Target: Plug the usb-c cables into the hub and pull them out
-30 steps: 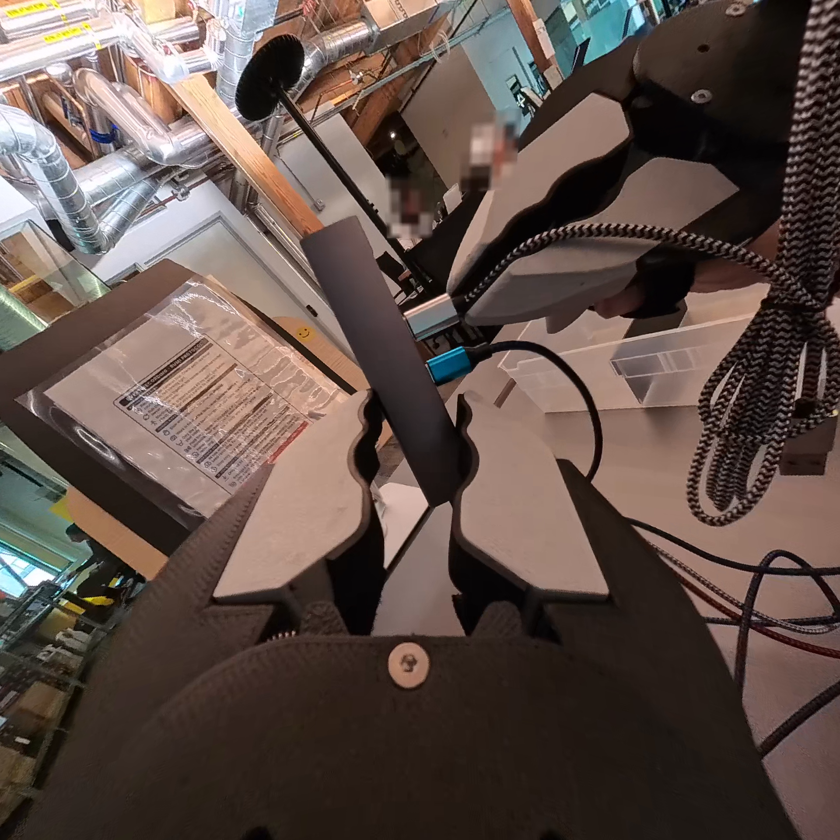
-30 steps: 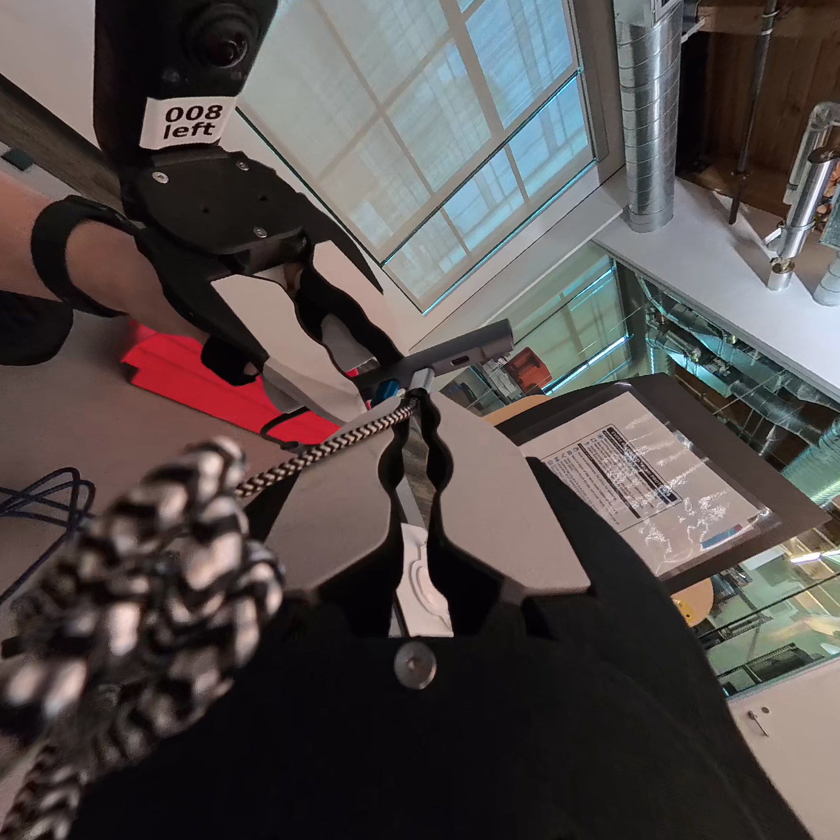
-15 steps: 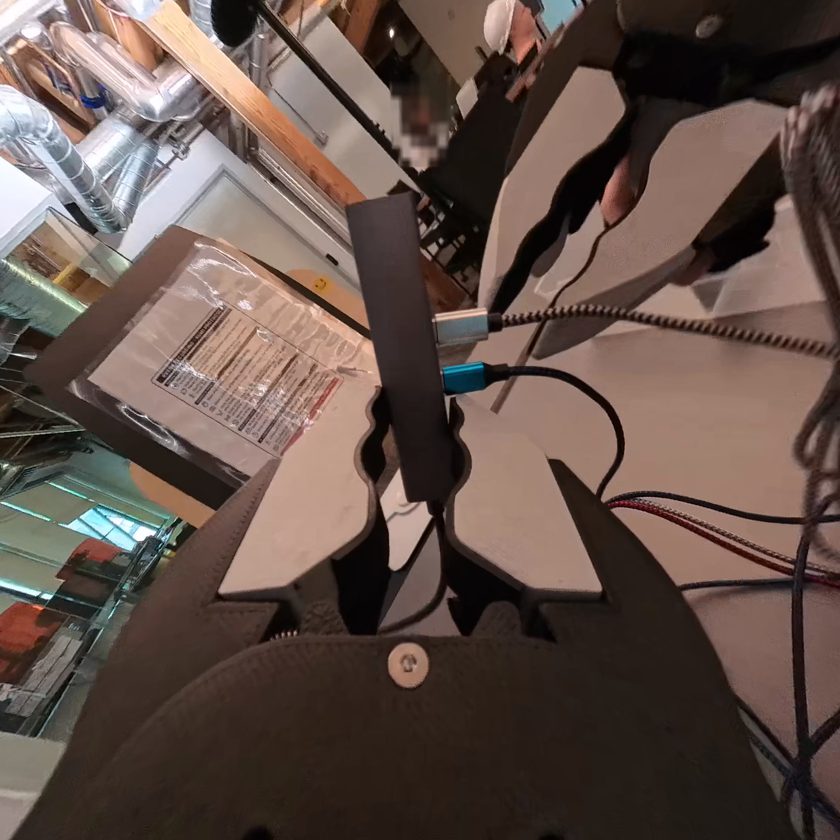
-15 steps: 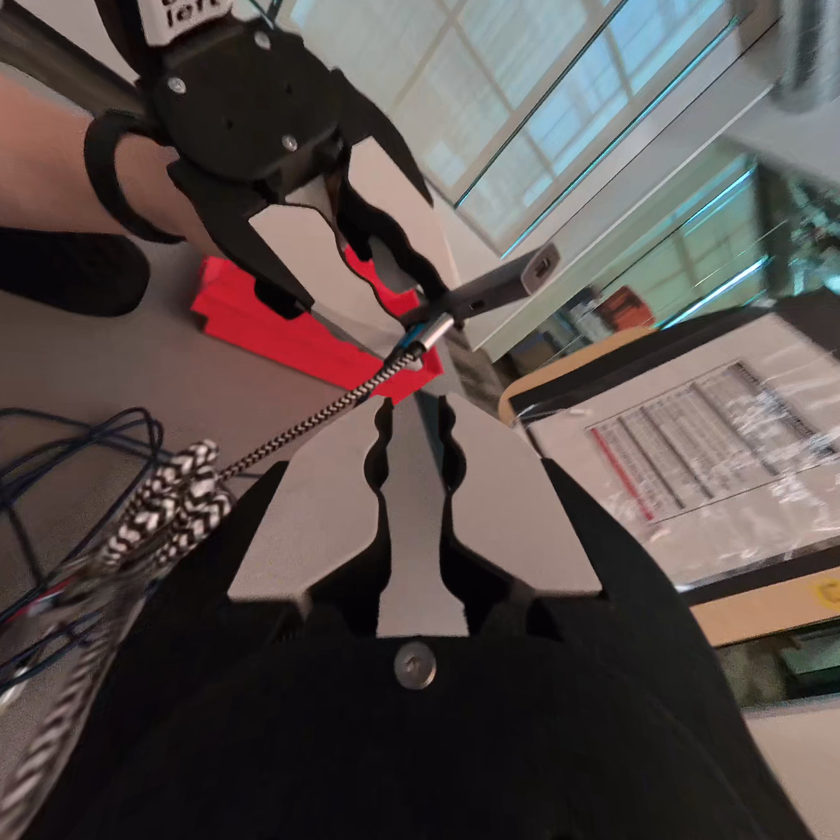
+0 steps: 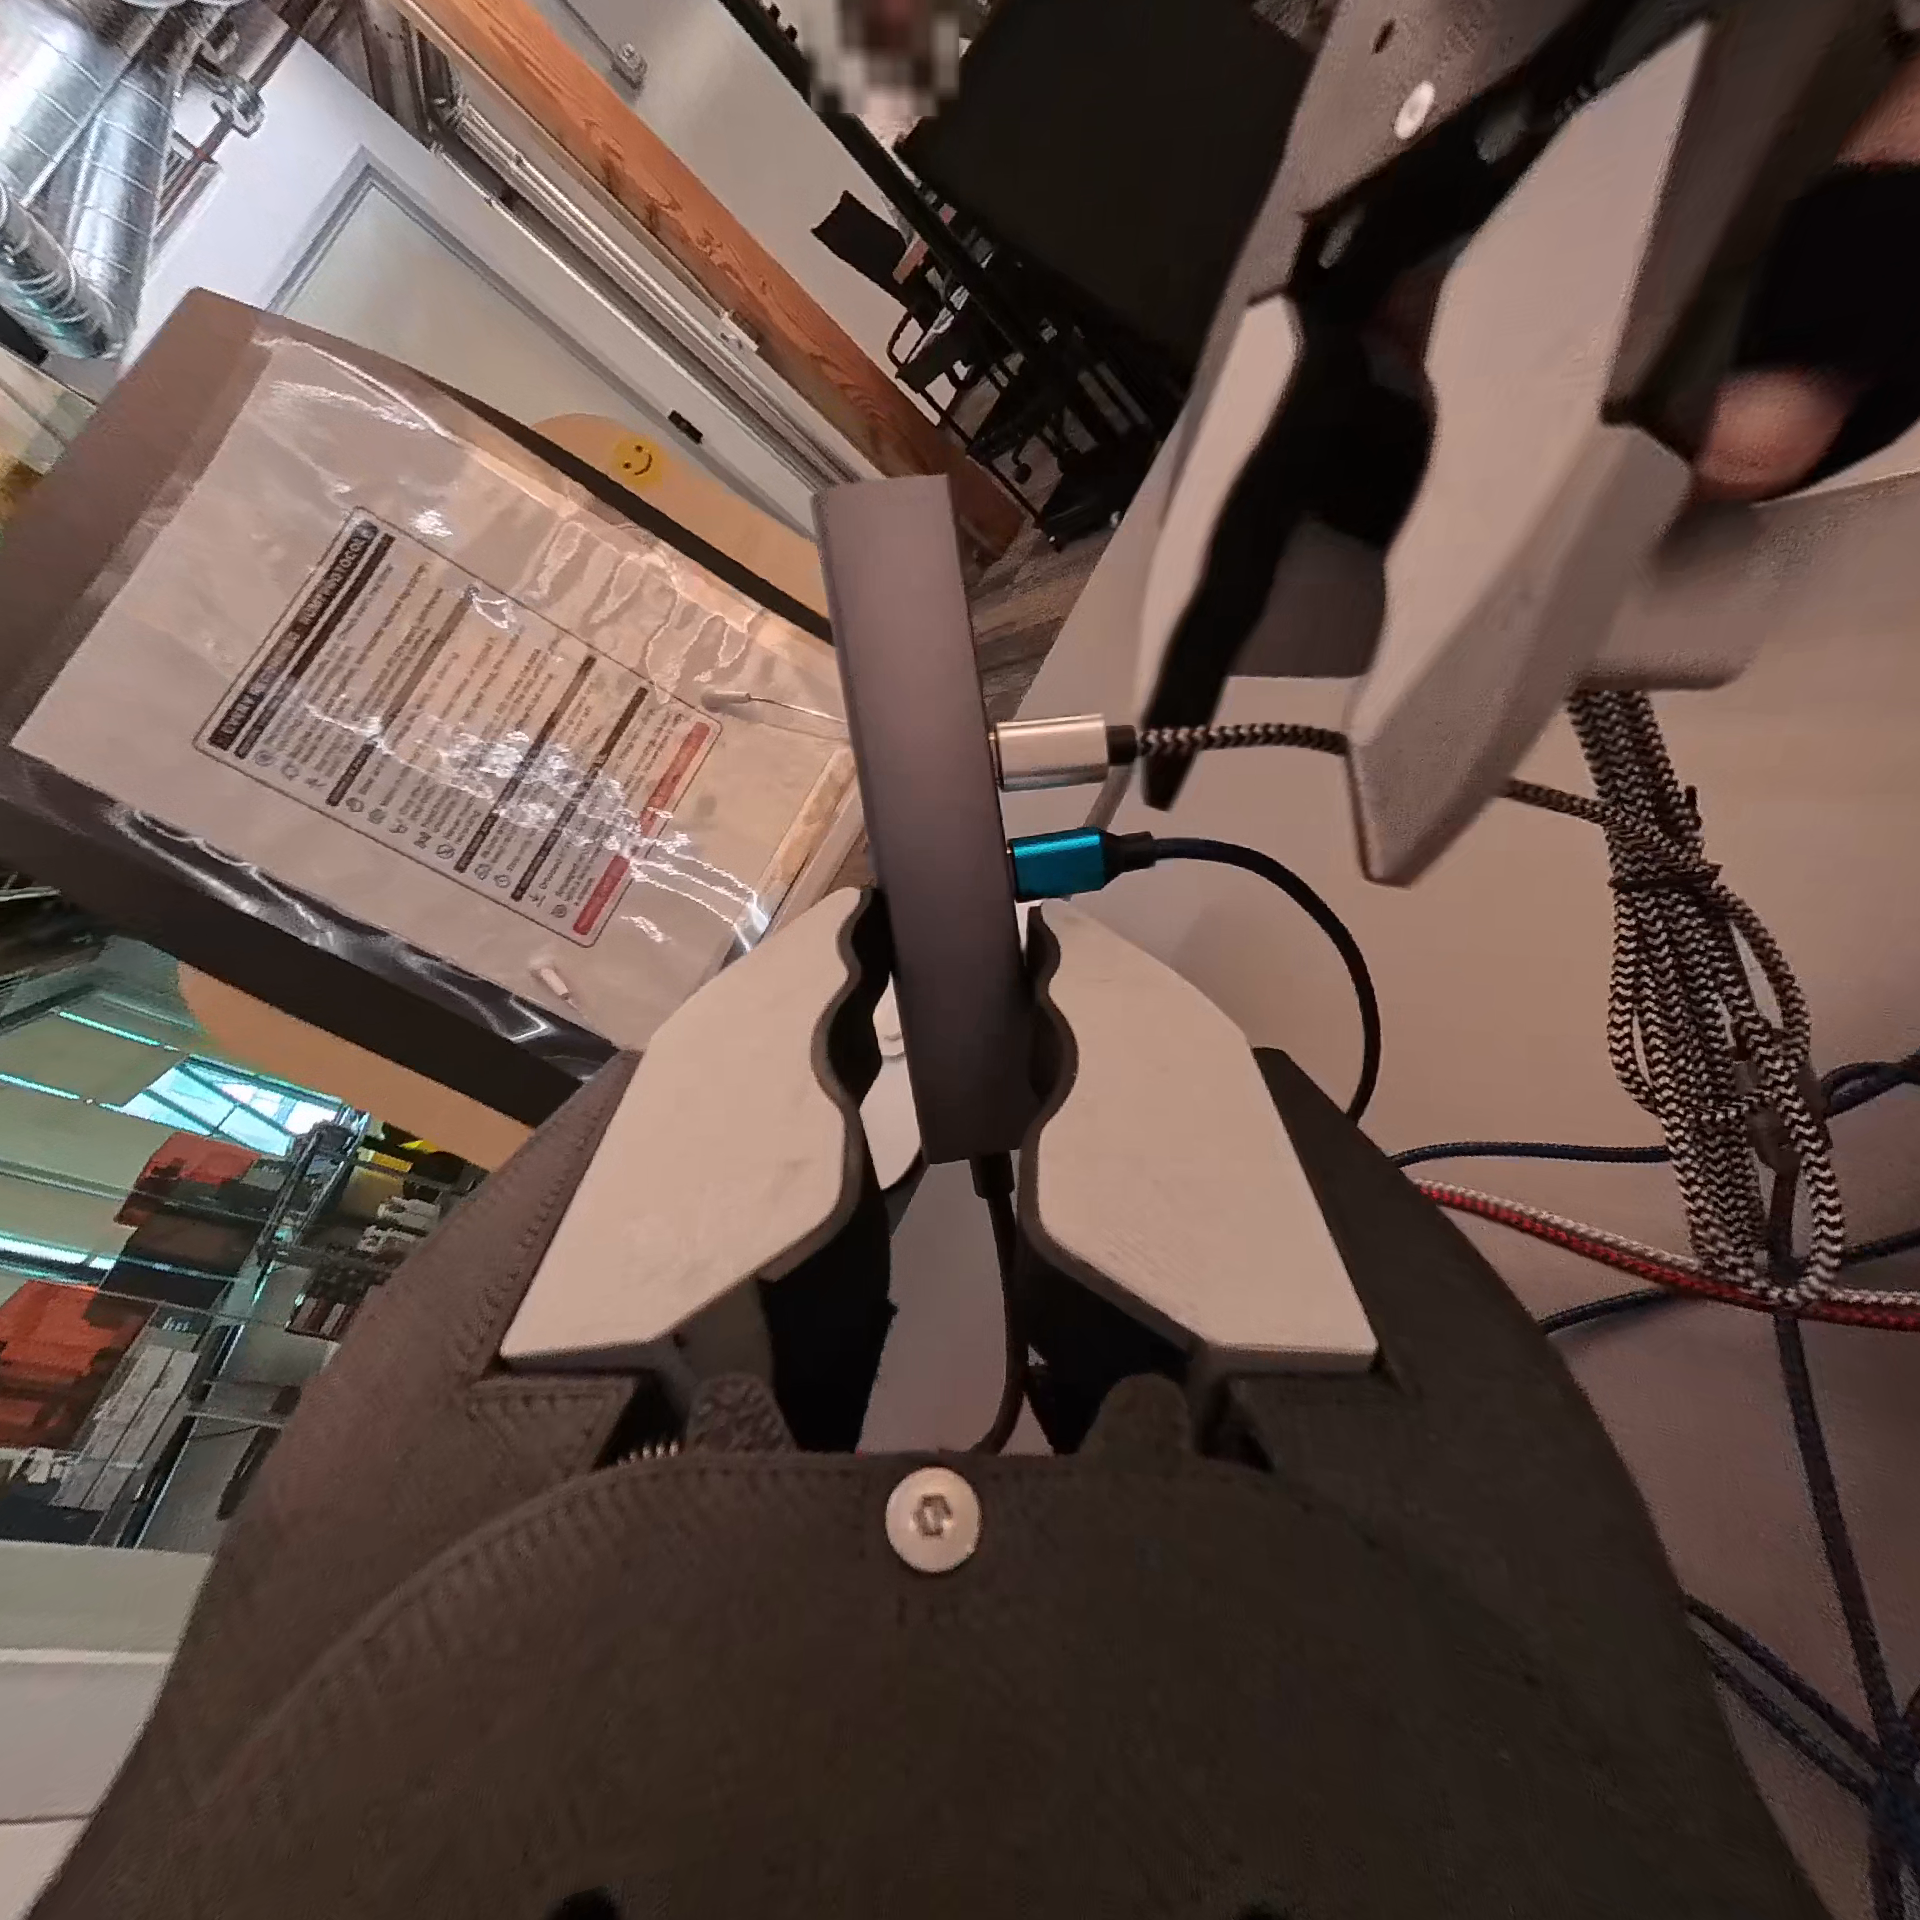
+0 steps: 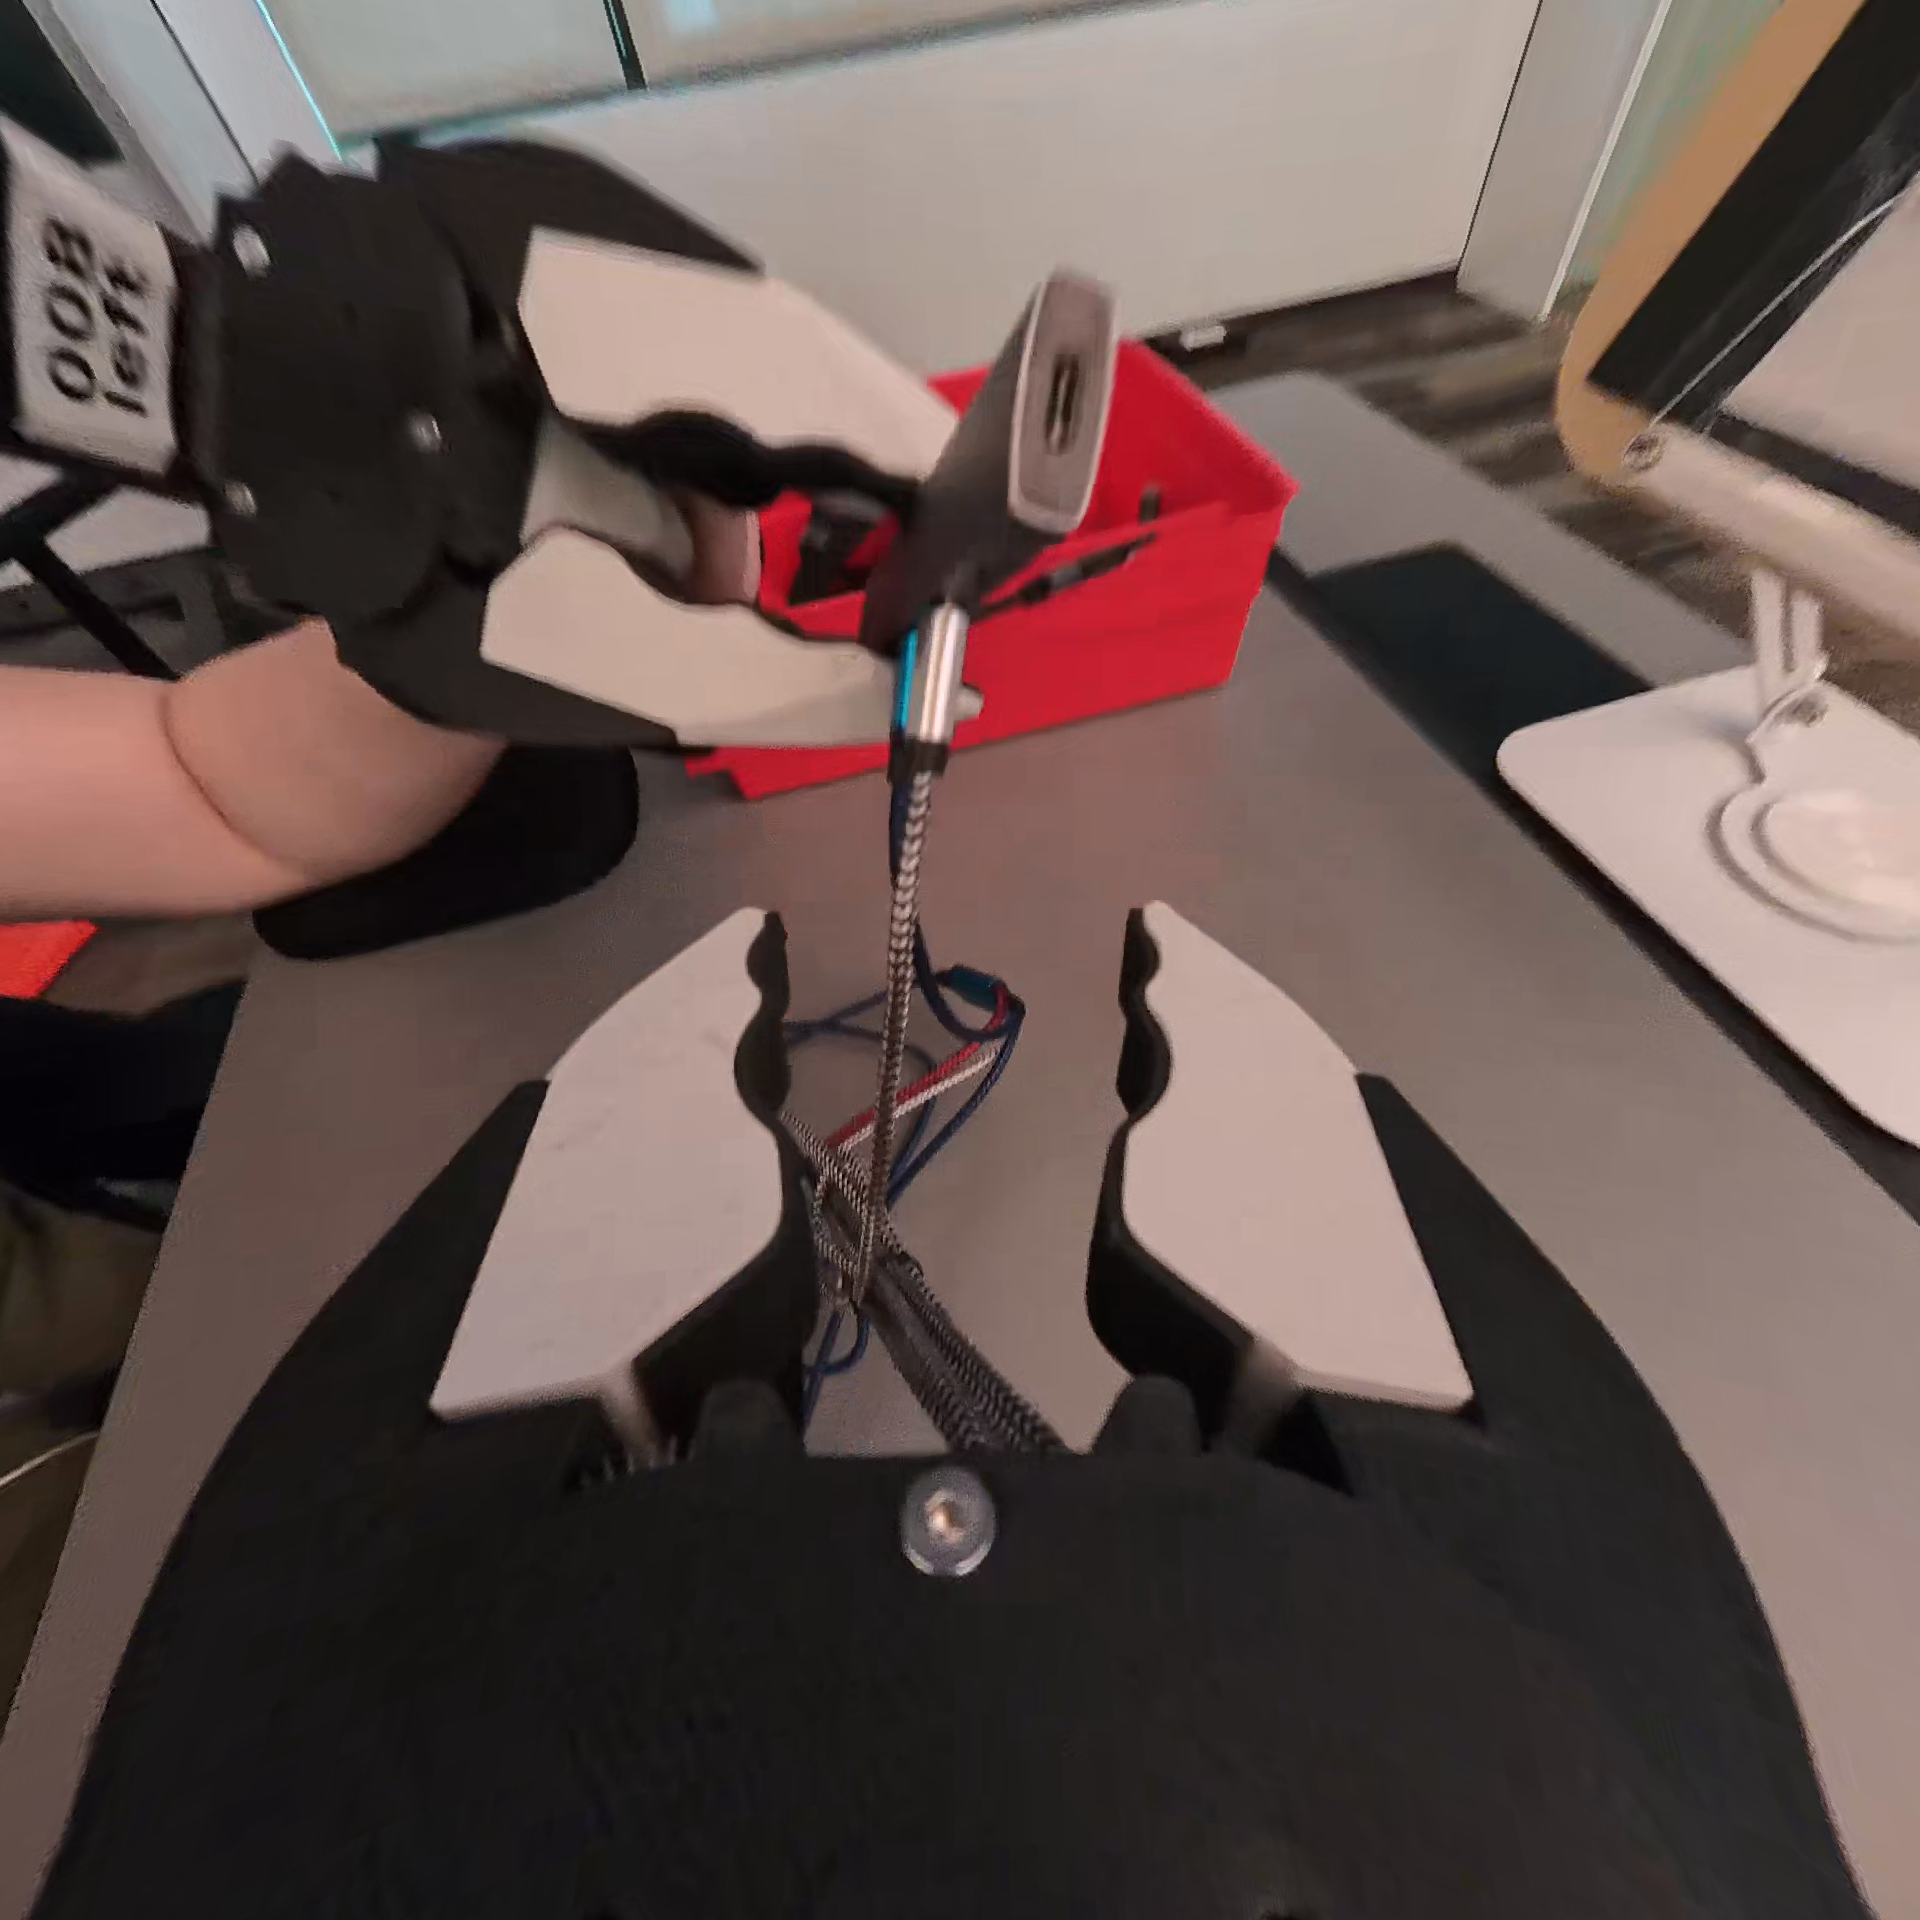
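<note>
My left gripper is shut on a dark grey hub and holds it upright above the table. A silver plug on a black-and-white braided cable and a blue plug on a dark cable both sit in the hub's right side. My right gripper is open and empty, a short way back from the hub. The braided cable runs from the silver plug down between its fingers without being pinched. In the left wrist view the right gripper hovers beside the silver plug.
A red bin stands behind the hub. A white stand base lies at the right. Loose blue, red and braided cables lie on the grey table. A coiled braided bundle hangs at the right. A bagged sheet on a dark board is at the left. One gripper's finger ends stand about 5 cm off the other's.
My right gripper has opened, let go of the silver plug's cable and drawn back from the hub. The silver plug stays in the hub. My left gripper keeps its hold.
</note>
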A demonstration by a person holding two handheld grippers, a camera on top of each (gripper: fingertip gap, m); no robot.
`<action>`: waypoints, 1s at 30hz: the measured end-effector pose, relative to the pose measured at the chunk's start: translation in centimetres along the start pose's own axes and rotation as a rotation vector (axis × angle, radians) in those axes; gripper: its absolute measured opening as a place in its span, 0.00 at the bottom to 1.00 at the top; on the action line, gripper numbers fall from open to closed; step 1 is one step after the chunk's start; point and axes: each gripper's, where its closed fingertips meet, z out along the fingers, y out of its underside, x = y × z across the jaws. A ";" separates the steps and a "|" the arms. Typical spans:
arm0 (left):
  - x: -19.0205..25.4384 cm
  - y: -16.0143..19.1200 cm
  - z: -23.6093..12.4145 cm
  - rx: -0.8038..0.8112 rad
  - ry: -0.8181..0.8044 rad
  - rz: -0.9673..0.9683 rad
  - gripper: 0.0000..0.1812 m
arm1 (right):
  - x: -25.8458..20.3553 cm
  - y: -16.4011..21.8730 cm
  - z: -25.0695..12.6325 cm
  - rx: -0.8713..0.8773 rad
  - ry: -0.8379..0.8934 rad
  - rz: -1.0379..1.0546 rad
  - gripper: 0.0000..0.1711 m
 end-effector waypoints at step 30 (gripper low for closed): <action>-10.5 1.5 -5.4 0.062 -0.196 -0.353 0.13 | -2.5 11.0 9.5 -0.323 -0.131 0.247 0.23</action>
